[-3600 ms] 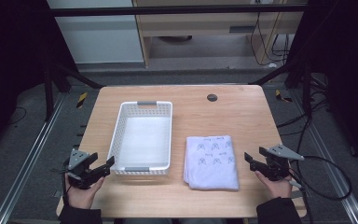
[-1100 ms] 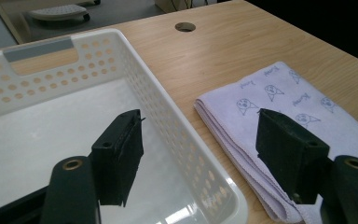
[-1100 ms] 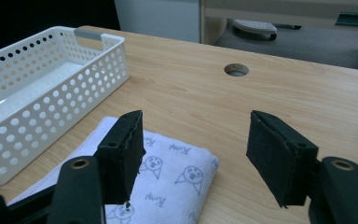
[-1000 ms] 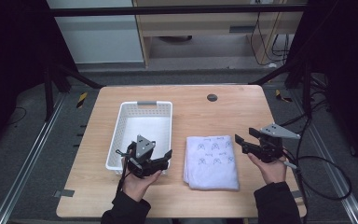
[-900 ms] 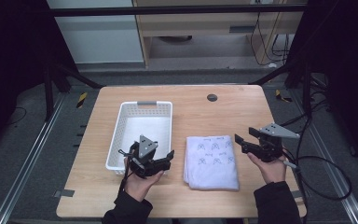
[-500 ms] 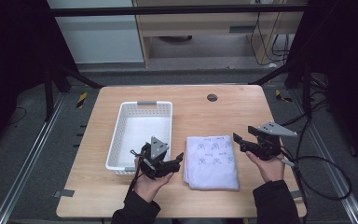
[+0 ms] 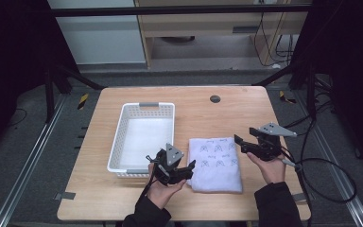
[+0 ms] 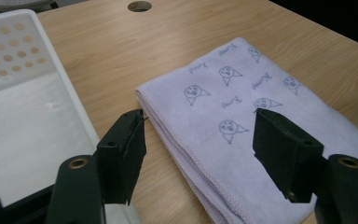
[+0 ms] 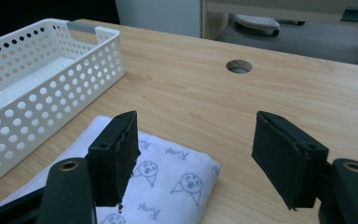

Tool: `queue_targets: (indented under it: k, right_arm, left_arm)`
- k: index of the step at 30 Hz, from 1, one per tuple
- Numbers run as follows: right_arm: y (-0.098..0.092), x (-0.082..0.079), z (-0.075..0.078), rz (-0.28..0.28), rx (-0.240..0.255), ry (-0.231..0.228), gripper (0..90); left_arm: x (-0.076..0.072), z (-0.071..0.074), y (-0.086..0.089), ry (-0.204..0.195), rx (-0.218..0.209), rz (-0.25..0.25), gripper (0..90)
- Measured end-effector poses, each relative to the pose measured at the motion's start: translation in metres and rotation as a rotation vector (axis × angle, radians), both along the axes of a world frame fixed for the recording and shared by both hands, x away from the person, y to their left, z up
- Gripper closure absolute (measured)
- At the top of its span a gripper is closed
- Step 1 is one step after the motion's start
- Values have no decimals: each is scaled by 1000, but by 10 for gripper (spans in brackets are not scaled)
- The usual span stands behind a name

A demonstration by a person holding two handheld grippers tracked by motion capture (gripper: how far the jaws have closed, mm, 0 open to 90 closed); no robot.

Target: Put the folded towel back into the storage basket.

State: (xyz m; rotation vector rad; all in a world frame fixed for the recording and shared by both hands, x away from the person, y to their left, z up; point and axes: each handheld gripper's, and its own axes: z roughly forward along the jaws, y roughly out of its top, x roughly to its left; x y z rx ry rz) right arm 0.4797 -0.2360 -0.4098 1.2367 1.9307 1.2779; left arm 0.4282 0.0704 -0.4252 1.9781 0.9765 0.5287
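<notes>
From the high view I get an evenly lit table (image 7: 246,113) under soft overhead light, while the surroundings drop into near black. Shadows are faint and there is no harsh glare. That view is slightly soft. My gripper views are sharper on the towel (image 8: 242,140), with the near jaws a little blurred.

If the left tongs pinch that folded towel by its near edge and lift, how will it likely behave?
The towel is soft folded cloth with stacked layers along its edge, so it would probably droop and partly unfold instead of staying flat. It looks thin, so likely light. Pushed sideways across the wooden table, it may bunch up rather than slide whole. The left tongs are open over its edge.
</notes>
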Motion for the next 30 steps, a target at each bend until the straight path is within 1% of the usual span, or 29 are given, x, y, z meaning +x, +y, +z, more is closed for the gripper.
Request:
queue_targets:
  k: [2, 4, 6, 8, 10, 11, 14, 16, 17, 18, 20, 23, 24, 26, 28, 30]
  right_arm:
    - [0, 1, -3, 1, -1, 6, 317]
    - [1, 2, -5, 2, -15, 12, 316]
    - [3, 3, -7, 11, -20, 15, 315]
    - [3, 4, -8, 13, -21, 18, 315]
    - [3, 6, -8, 4, -29, 24, 318]
    - [2, 7, -9, 3, -34, 23, 320]
    - [2, 9, -10, -2, -31, 30, 323]
    - [2, 10, -13, 1, -13, 33, 328]
    - [2, 10, -13, 1, -13, 33, 328]
    - [1, 12, -17, -4, -15, 50, 329]
    - [0, 13, -20, -8, -20, 60, 329]
    - [-1, 15, -24, -15, -21, 73, 331]
    - [-1, 15, -25, -17, -29, 79, 331]
    - [0, 15, -26, -12, -33, 76, 331]
    - [1, 15, -27, -10, -31, 77, 331]
    - [2, 16, -28, -7, -38, 82, 331]
  left_arm:
    - [0, -3, -2, 5, 7, -5, 337]
    - [-1, -6, -4, 6, 13, -3, 339]
    - [-1, -9, -6, 13, 8, -2, 340]
    - [-2, -11, -8, 16, 12, -1, 340]
    - [-2, -13, -10, 19, 18, -3, 344]
    - [-3, -14, -11, 18, 12, -2, 349]
    - [-5, -18, -14, 17, 5, -5, 355]
    - [-6, -21, -16, 22, 5, -9, 355]
    - [-6, -21, -16, 22, 5, -9, 357]
    - [-6, -25, -17, 32, 9, -15, 359]
    - [-6, -29, -18, 38, 13, -17, 360]
    - [-7, -32, -19, 46, 14, -15, 366]
    - [-8, -33, -19, 48, 13, -13, 367]
    - [-8, -36, -18, 53, 22, -7, 367]
    - [-7, -39, -17, 65, 22, -1, 364]
    - [-8, -41, -18, 55, 33, 8, 361]
